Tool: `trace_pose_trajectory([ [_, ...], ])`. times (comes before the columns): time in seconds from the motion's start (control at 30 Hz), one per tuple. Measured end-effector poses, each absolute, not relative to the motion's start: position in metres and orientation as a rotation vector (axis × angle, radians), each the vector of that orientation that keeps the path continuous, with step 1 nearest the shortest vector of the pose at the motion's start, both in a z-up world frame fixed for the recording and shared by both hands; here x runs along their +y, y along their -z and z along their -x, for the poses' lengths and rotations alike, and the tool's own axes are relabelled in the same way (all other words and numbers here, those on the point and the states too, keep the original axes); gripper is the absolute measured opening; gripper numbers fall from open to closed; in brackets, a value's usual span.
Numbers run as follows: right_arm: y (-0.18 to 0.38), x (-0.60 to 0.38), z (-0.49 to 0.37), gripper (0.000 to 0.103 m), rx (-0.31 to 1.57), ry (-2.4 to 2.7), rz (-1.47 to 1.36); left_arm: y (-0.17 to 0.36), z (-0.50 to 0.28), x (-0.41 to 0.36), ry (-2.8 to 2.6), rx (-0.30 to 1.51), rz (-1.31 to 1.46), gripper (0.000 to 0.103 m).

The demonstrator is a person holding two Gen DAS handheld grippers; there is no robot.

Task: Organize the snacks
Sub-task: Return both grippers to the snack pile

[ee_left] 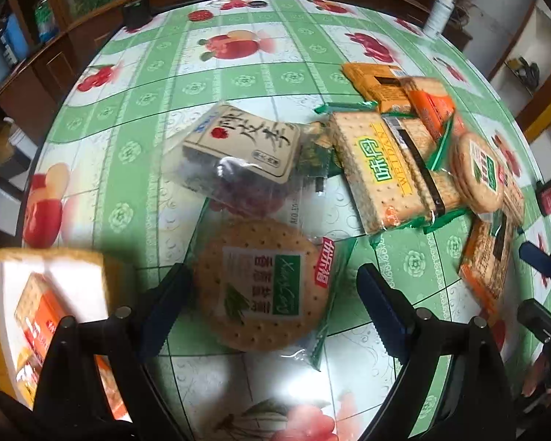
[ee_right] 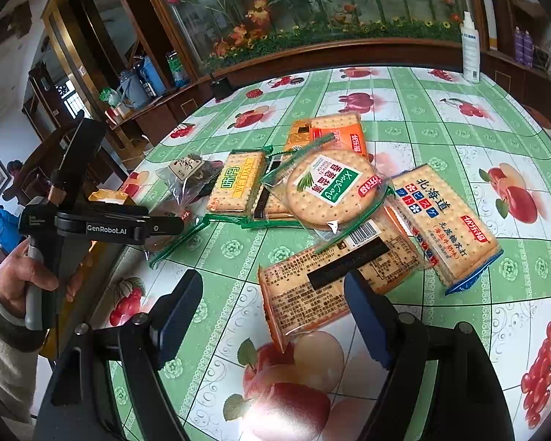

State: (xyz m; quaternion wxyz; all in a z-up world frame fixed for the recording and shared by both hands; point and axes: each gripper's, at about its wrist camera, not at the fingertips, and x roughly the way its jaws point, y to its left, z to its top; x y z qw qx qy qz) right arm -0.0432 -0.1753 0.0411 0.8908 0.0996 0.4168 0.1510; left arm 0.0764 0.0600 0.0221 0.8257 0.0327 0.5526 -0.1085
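The left gripper points steeply down with its jaws wide apart, straddling a round cracker pack that lies flat on the table; neither pad touches the wrapper. The pack's label text runs sideways, its red brand tab toward three o'clock and its green sealed ends running from about one to five o'clock. At eleven o'clock from it, touching its top edge, sits a clear bag of dried fruit, tilted with its card label uppermost. At one o'clock lies a rectangular green-trimmed cracker pack, long axis running from eleven to five. At nine o'clock, a yellow-edged box holds an orange pack.

The right gripper is partly open and holds nothing; its right finger overlaps a back-side-up orange cracker pack, long axis from eight to two o'clock. A blue-ended pack lies at one o'clock.
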Motion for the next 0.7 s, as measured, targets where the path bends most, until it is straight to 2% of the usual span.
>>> trace_pose_trajectory([
  [0.33, -0.043, -0.167, 0.033, 0.079, 0.874, -0.32, -0.192, -0.015, -0.087, 0.057, 0.244, 1.2, -0.138, 0.093],
  [0.57, -0.058, -0.145, -0.004, 0.079, 0.862, -0.326, -0.174, -0.008, -0.08, 0.04, 0.248, 1.198, -0.242, 0.096],
  [0.7, -0.067, -0.13, -0.034, 0.079, 0.856, -0.39, -0.198, -0.005, -0.084, 0.047, 0.231, 1.214, -0.158, 0.096],
])
